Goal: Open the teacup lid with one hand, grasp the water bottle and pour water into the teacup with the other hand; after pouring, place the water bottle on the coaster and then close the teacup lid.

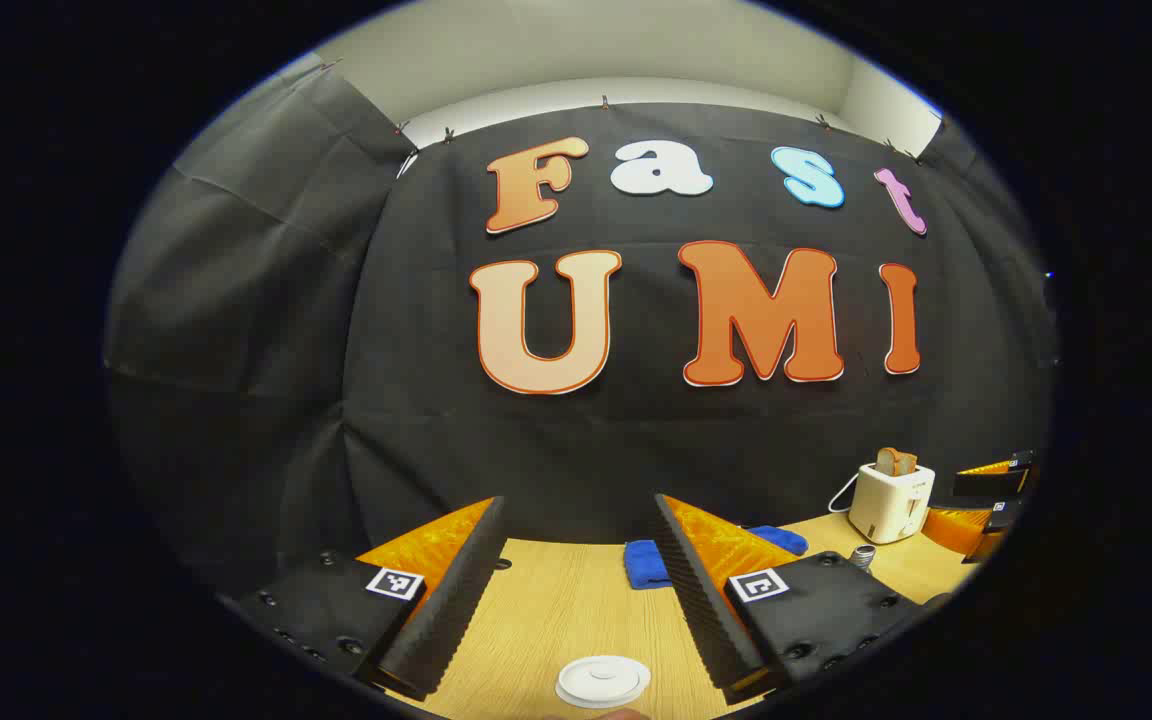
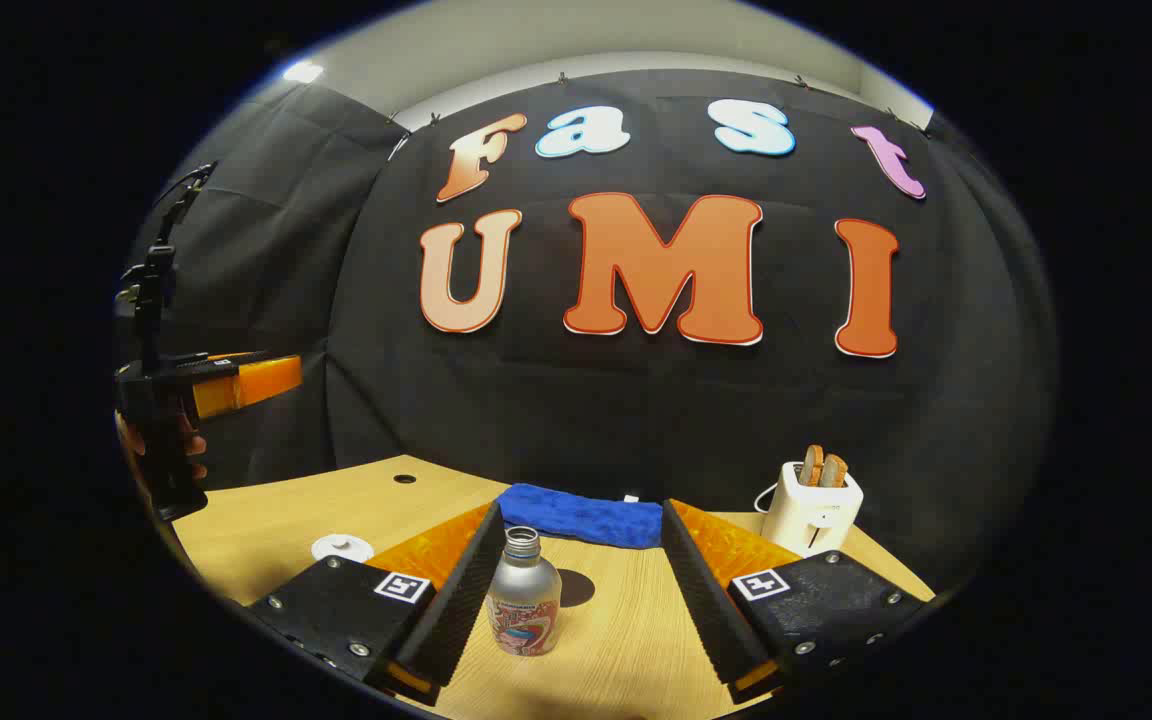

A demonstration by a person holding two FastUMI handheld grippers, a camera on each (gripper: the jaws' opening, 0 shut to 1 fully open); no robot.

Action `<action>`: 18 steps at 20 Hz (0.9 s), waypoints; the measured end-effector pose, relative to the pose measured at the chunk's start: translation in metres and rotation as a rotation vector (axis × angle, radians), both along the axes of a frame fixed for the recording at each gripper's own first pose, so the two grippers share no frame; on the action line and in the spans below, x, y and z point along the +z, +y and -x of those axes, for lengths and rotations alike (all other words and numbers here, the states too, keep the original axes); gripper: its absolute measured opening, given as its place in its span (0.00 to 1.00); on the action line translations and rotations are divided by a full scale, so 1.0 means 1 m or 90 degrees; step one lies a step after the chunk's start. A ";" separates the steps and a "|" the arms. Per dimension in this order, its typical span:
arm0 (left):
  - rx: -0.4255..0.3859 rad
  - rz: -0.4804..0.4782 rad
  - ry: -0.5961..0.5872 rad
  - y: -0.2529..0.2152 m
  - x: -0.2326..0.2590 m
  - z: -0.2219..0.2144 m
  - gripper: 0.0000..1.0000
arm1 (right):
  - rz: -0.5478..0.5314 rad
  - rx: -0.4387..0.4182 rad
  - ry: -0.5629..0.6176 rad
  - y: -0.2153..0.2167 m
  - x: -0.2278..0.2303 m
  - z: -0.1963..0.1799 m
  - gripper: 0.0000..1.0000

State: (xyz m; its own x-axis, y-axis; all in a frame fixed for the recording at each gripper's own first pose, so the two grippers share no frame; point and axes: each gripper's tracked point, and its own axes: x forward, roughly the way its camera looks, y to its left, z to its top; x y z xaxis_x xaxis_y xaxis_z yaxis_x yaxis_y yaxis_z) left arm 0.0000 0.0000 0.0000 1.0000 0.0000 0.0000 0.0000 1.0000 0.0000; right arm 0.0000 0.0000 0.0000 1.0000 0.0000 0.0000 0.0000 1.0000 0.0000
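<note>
A small silver water bottle point(image 2: 524, 597) with a colourful label stands uncapped on the wooden table point(image 2: 636, 640). It is between the fingers of my open right gripper point(image 2: 582, 512), close to the left finger, and I cannot tell whether it touches. A dark round coaster point(image 2: 576, 587) lies just behind it. The teacup's white round lid point(image 1: 603, 682) with a small knob sits low between the fingers of my open left gripper point(image 1: 579, 508), which hangs above the table. The same lid point(image 2: 342, 547) lies left of the bottle. The cup under it is hidden.
A blue cloth point(image 2: 581, 515) lies at the back of the table against the wall. A white toaster point(image 2: 816, 505) with bread slices stands at the back right. A hand holds the left gripper point(image 2: 236, 385) high at the far left. There is a hole point(image 2: 404, 479) in the tabletop.
</note>
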 end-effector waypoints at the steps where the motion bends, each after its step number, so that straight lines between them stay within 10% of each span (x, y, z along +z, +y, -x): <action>1: -0.004 0.003 0.002 0.001 0.001 -0.001 0.95 | -0.003 0.006 0.005 0.002 -0.001 -0.001 0.94; 18: -0.032 -0.033 0.090 -0.004 -0.053 -0.016 0.96 | 0.003 0.036 0.050 0.018 -0.035 -0.017 0.94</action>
